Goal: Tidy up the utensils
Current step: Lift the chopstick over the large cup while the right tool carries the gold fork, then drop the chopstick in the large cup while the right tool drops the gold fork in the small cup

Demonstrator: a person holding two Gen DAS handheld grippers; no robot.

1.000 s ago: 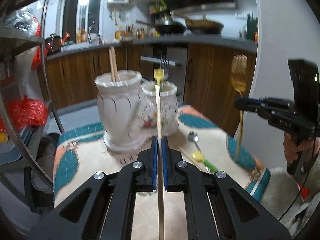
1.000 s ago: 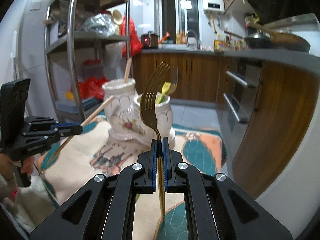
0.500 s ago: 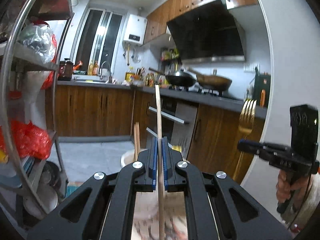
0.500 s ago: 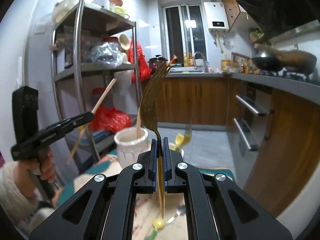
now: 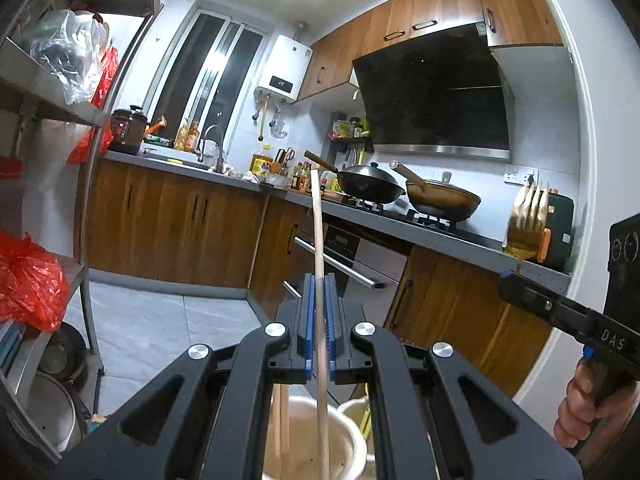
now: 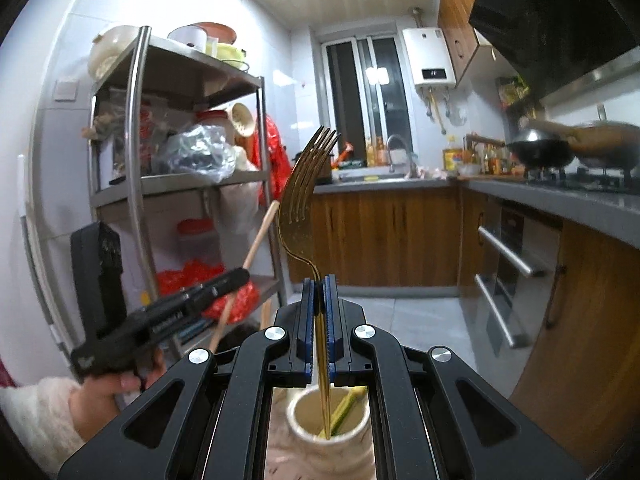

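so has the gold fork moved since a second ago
Yes. The gold fork has come over the small holder, which stood ahead of it before; its handle tip now hangs at the holder's mouth.

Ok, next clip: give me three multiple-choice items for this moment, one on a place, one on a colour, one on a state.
1. Where is the lower tip of the fork?
A. Over the mouth of the smaller holder cup
B. Flat on the floor
C. In the sink

2. What colour is the fork?
A. Red
B. Gold
C. White

3. What are the left tongs doing?
A. Open and empty
B. Shut on a spoon
C. Shut on the wooden chopstick

Answers: 1 A, the handle end hangs at the cup's opening; 2 B, it shines gold; 3 C, the blue pads pinch the stick, which stands upright.
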